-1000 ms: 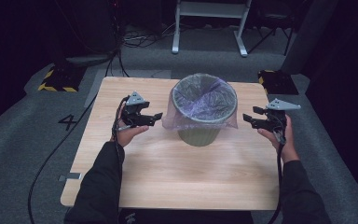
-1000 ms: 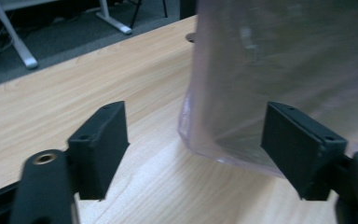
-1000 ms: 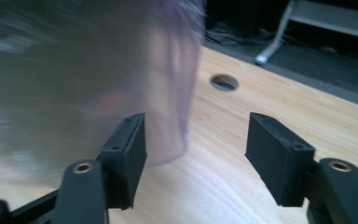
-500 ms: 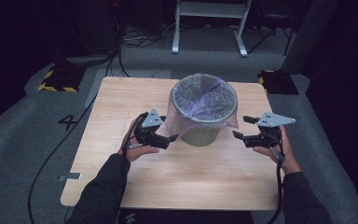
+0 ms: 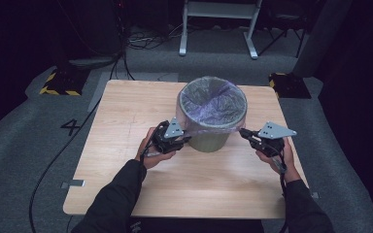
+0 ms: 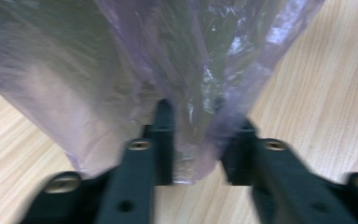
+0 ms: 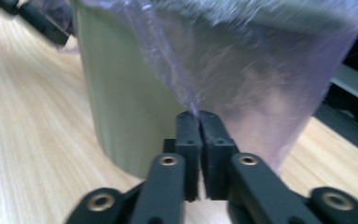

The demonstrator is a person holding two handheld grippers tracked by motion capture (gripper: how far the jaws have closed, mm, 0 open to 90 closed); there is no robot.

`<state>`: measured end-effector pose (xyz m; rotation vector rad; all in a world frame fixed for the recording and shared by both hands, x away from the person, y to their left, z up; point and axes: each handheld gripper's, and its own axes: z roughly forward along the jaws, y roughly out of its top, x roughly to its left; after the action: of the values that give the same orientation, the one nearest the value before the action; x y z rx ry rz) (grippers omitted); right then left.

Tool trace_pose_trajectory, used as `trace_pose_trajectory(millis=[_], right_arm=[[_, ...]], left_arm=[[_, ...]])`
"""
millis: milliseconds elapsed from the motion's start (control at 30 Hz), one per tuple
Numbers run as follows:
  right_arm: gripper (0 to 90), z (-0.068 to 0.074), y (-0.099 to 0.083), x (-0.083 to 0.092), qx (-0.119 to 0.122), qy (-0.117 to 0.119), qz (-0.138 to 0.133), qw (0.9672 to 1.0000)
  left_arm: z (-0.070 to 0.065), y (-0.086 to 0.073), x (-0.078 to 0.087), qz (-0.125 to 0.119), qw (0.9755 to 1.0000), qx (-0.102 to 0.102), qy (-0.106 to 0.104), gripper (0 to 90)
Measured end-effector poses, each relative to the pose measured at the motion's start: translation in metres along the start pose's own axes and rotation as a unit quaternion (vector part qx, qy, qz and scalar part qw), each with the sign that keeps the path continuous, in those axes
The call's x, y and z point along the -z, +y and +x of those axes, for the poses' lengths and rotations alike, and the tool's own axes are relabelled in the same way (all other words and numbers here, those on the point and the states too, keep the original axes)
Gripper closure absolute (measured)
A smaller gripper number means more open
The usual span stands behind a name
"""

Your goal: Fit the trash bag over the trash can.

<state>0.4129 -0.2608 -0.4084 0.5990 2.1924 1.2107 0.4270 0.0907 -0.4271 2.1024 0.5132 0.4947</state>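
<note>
At centre frame of the high view, the bin (image 5: 212,116) stands on the table (image 5: 126,116), its purple liner (image 5: 213,102) still draped over the rim. Your left gripper (image 5: 183,141) has just been closing on the liner's hanging skirt; your right gripper (image 5: 245,133) has clamped its edge. Lifting the liner out remains. Bare tabletop surrounds the bin; the far edge is near.
</note>
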Motion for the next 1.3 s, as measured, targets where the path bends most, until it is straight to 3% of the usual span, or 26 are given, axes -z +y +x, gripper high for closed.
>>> trace_pose_trajectory(millis=[67, 233, 333, 533, 667, 767, 800, 867, 967, 1067, 1100, 1200, 1300], right_arm=[[90.0, 0.001, -0.005, -0.003, 0.006, -0.001, 0.014, 0.9999], [90.0, -0.002, -0.017, -0.006, -0.013, 0.016, 0.027, 0.9994], [90.0, -0.003, -0.023, -0.010, -0.012, 0.022, 0.050, 0.9984], [90.0, -0.005, -0.040, -0.026, -0.015, 0.028, 0.100, 0.9945], [90.0, -0.009, -0.047, -0.032, -0.028, 0.032, 0.115, 0.9924], [90.0, -0.011, -0.052, -0.036, -0.040, 0.033, 0.117, 0.9918], [90.0, -0.011, -0.053, -0.037, -0.041, 0.032, 0.120, 0.9915], [90.0, -0.011, -0.055, -0.039, -0.043, 0.029, 0.120, 0.9914], [88.1, -0.011, -0.057, -0.041, -0.046, 0.026, 0.123, 0.9909], [86.2, -0.012, -0.058, -0.039, -0.047, 0.024, 0.118, 0.9915], [85.4, -0.012, -0.058, -0.038, -0.049, 0.022, 0.116, 0.9918], [81.1, -0.013, -0.058, -0.035, -0.052, 0.019, 0.113, 0.9921], [72.9, -0.013, -0.058, -0.031, -0.058, 0.024, 0.108, 0.9921]], left_arm=[[0.002, -0.002, 0.000, 0.000, 1.0000, 0.008, 0.000, 88.8], [0.005, -0.008, -0.007, 0.042, 0.9991, -0.006, -0.006, 89.5], [0.006, -0.013, -0.013, 0.058, 0.9983, -0.008, -0.009, 89.5], [0.013, -0.023, -0.023, 0.080, 0.9967, 0.012, -0.012, 89.5], [0.017, -0.028, -0.029, 0.093, 0.9953, 0.021, -0.018, 88.8], [0.019, -0.033, -0.033, 0.098, 0.9947, 0.028, -0.008, 80.8], [0.019, -0.034, -0.034, 0.102, 0.9941, 0.035, -0.002, 74.1], [0.021, -0.038, -0.033, 0.095, 0.9947, 0.040, -0.003, 66.9], [0.022, -0.044, -0.030, 0.097, 0.9940, 0.050, -0.010, 37.6], [0.023, -0.051, -0.021, 0.094, 0.9931, 0.069, -0.010, 19.3], [0.023, -0.052, -0.017, 0.090, 0.9933, 0.073, -0.009, 15.7], [0.020, -0.052, 0.000, 0.073, 0.9944, 0.077, -0.003, 16.6], [0.016, -0.046, 0.021, 0.047, 0.9966, 0.067, 0.002, 16.1]])
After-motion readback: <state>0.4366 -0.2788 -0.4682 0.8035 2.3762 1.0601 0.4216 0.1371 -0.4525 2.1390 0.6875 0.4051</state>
